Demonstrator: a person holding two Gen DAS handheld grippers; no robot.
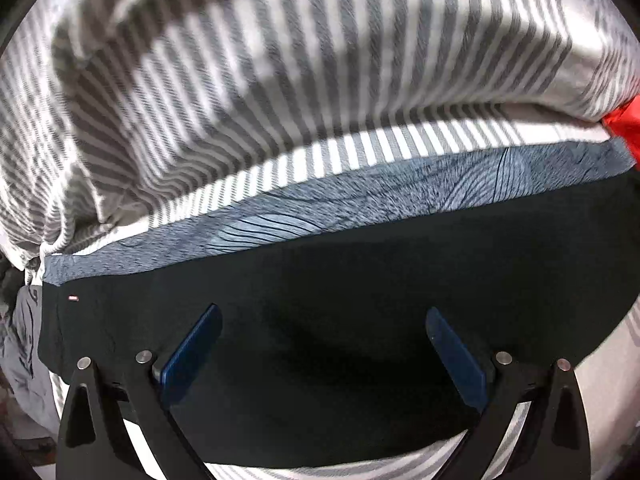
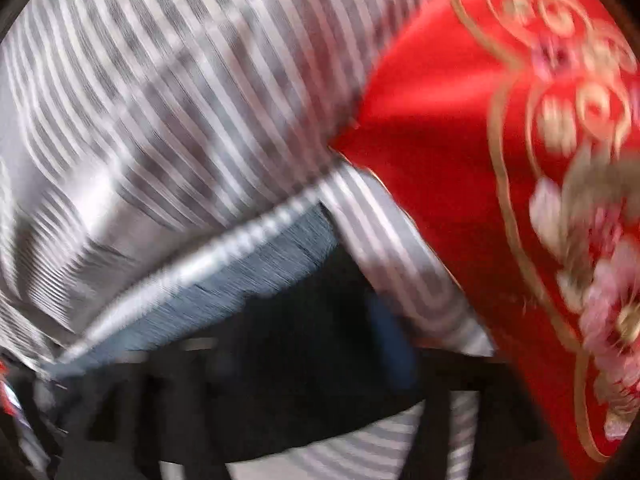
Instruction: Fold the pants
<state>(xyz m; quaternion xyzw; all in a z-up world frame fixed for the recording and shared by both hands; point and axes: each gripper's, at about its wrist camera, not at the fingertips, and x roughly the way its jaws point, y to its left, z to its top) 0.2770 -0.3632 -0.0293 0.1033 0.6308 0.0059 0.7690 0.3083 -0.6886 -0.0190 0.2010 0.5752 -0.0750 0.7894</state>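
Observation:
The dark pants lie flat on the bed, with a tiny red and white tag near their left end. My left gripper hangs just above them, pointing steeply down. It is open, its blue pads wide apart with nothing pinched between them. The right wrist view is smeared by motion. There the pants show as a dark patch at the bottom. My right gripper hovers over their right end, with one blue pad faintly visible. Its fingers look spread apart and grip no cloth.
A blue-grey patterned cloth lies just beyond the pants' far edge. Behind it bulges a grey and white striped duvet. A red embroidered cushion fills the right side, close to the right gripper. Striped sheet shows at the near edge.

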